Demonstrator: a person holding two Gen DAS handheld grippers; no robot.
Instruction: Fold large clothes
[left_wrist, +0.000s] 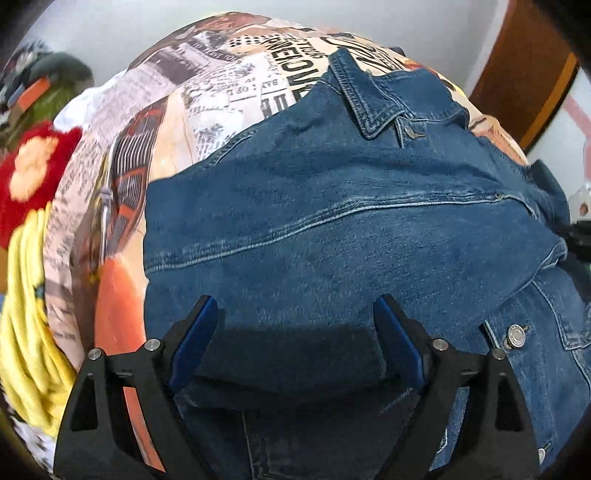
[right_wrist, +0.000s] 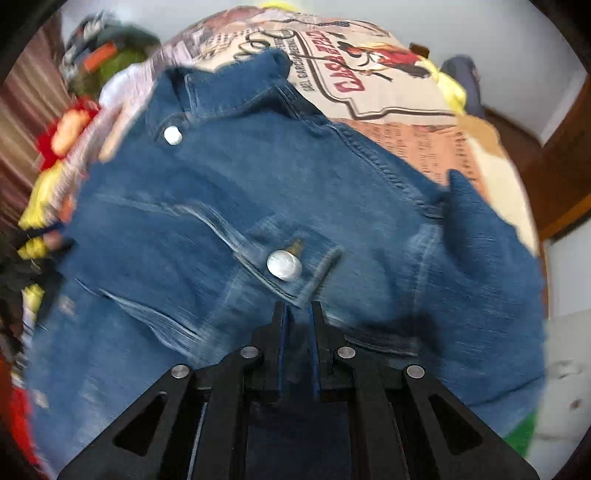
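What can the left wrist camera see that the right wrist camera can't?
Only the left wrist view shows the left gripper, jaws wide open over the denim jacket, with a long seam across it. Only the right wrist view shows the right gripper, jaws shut on the jacket, plus a buttoned chest pocket and red lettering on the printed bedspread. Both show the jacket, the bedspread and a red and yellow cloth pile.

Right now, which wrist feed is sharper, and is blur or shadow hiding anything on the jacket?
Left wrist view: fairly sharp, seams on the denim jacket readable; the left gripper casts a dark shadow between its open fingers. Right wrist view: motion-smeared, jacket stitching streaked, pocket button glaring white; the right gripper looks nearly closed on denim. Both bend at the edges.
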